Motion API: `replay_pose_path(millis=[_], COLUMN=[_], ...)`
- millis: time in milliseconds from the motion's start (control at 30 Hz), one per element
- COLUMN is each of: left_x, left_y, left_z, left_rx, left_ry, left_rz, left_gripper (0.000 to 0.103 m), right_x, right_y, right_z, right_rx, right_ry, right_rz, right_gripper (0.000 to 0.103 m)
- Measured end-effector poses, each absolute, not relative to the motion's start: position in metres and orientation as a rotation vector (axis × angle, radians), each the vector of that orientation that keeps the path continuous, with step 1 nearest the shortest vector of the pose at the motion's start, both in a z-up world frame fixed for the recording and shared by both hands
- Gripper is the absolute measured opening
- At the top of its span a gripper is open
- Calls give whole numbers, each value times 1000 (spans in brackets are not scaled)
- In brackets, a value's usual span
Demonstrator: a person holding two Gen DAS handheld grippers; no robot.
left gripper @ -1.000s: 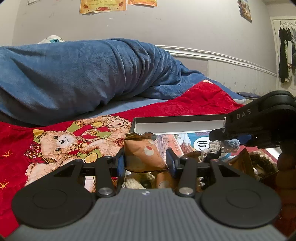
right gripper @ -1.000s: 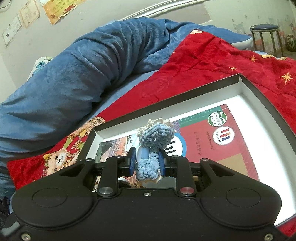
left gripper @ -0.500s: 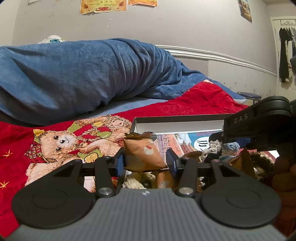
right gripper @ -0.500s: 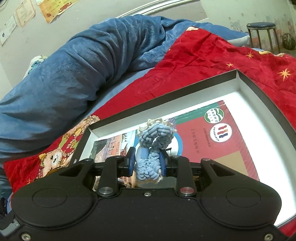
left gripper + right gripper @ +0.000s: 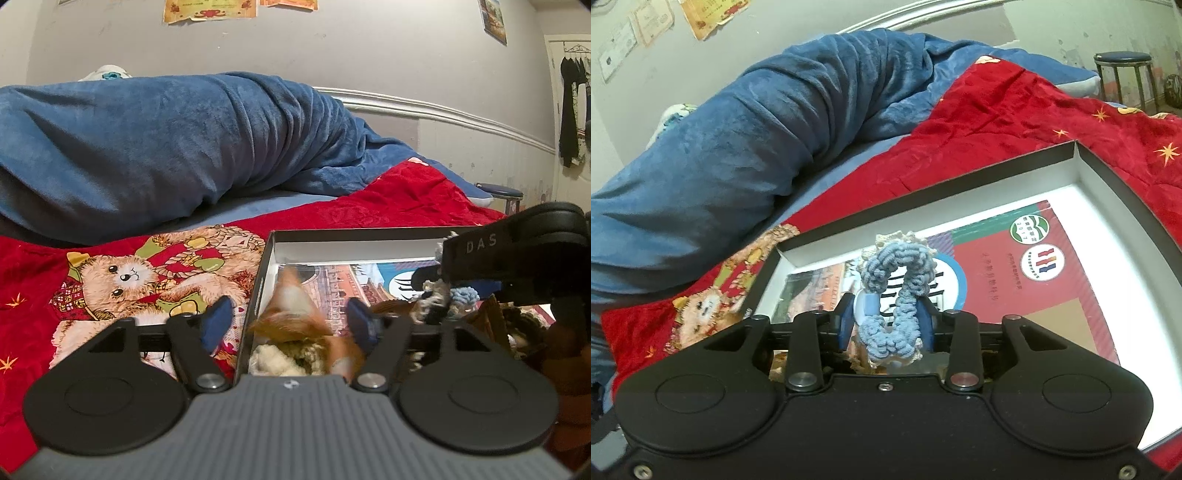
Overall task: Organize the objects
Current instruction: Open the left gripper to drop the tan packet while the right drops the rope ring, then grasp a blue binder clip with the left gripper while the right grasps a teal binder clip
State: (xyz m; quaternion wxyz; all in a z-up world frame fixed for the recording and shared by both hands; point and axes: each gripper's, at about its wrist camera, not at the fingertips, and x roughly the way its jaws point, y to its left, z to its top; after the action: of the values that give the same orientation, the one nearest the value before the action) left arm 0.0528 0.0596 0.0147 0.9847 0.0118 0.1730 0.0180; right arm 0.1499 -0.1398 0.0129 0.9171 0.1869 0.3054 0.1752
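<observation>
In the left wrist view my left gripper (image 5: 291,323) hangs over the near left corner of a black-rimmed white box (image 5: 351,233). Its jaws are opening wide. An orange snack packet (image 5: 291,314) shows blurred between them, and neither pad touches it. In the right wrist view my right gripper (image 5: 886,325) is over the same box (image 5: 923,189). Its jaws are opening, with a blue crocheted scrunchie (image 5: 897,280) standing upright between the pads and still touching them. That scrunchie (image 5: 461,295) also appears in the left wrist view.
A printed booklet (image 5: 1015,273) lies flat in the box. Cream yarn (image 5: 273,360) and brown crocheted pieces (image 5: 524,325) crowd its near end. The box rests on a red bear-print quilt (image 5: 122,280). A rolled blue blanket (image 5: 166,147) lies behind, and a stool (image 5: 1123,61) stands far right.
My left jaws have spread wide and the orange packet has slipped out, dropping blurred toward the box. My right jaws have parted a little and the scrunchie has loosened into an open loop.
</observation>
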Motion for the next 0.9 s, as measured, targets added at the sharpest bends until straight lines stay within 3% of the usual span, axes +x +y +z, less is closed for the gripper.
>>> replay_pose_path(millis=[167, 500, 733, 900], left_x=[44, 15, -20, -29], left_y=[55, 44, 32, 13], left_z=[16, 34, 57, 45], left_rx=[48, 96, -22, -7], left_ry=[306, 192, 288, 371], left_rz=[26, -18, -220, -288], left_gripper=[90, 91, 93, 93], right_x=[143, 110, 63, 49], right_y=[-144, -149, -162, -189], right_z=[23, 51, 68, 56], right_rx=[395, 334, 297, 391], right_ry=[593, 522, 451, 520], right_rz=[395, 427, 347, 304], right_gripper=[46, 76, 80, 80])
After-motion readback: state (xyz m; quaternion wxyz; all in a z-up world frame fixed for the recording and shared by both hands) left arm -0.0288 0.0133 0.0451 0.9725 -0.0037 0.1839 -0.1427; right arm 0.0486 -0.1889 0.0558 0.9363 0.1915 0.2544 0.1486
